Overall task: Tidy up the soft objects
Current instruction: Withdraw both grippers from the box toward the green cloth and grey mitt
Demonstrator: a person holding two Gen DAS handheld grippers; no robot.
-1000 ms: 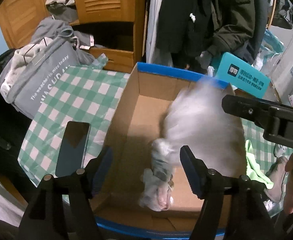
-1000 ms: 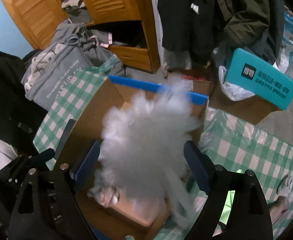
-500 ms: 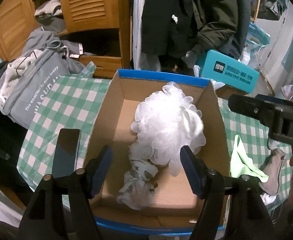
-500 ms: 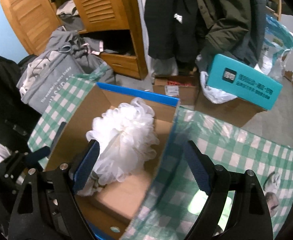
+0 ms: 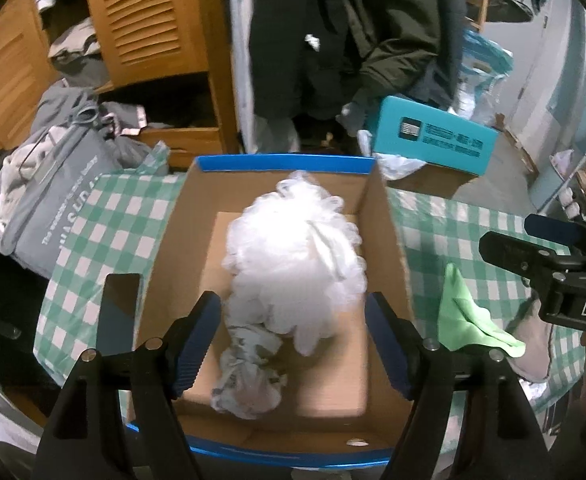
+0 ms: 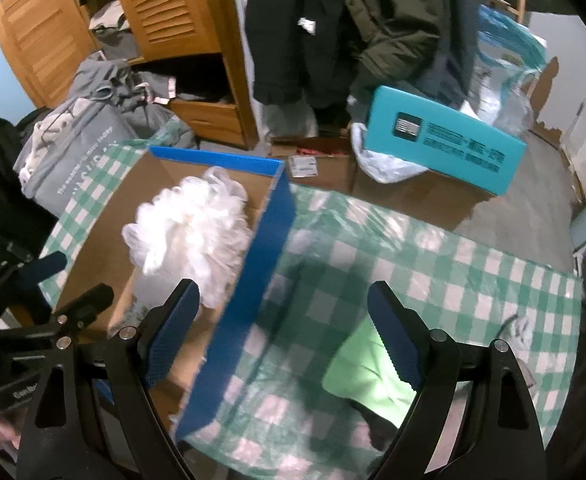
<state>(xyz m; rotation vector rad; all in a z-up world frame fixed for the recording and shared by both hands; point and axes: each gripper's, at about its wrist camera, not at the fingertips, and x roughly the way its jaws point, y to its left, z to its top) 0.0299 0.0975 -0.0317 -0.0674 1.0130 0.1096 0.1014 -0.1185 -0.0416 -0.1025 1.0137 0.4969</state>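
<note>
Two soft things, your white mesh bath pouf [image 5: 293, 256] and crumpled grey cloth [image 5: 249, 376], lie in the blue-rimmed cardboard box [image 5: 285, 162]; your left hand-held gripper [image 5: 291, 340] is opening, your right hand-held gripper [image 6: 283, 332] wide, both empty.

White bath pouf [image 6: 189, 232] lies inside cardboard box [image 6: 269, 232].

green cloth [image 6: 367, 372]: partly hidden behind the right fingers [image 6: 395, 344], blurred. grey cloth [image 5: 535, 344]: half covered by the green cloth, cut off by the other gripper's body. box [image 6: 269, 236]: near wall smeared by blur. teal carton [image 5: 433, 136]: print too small to read.
</note>
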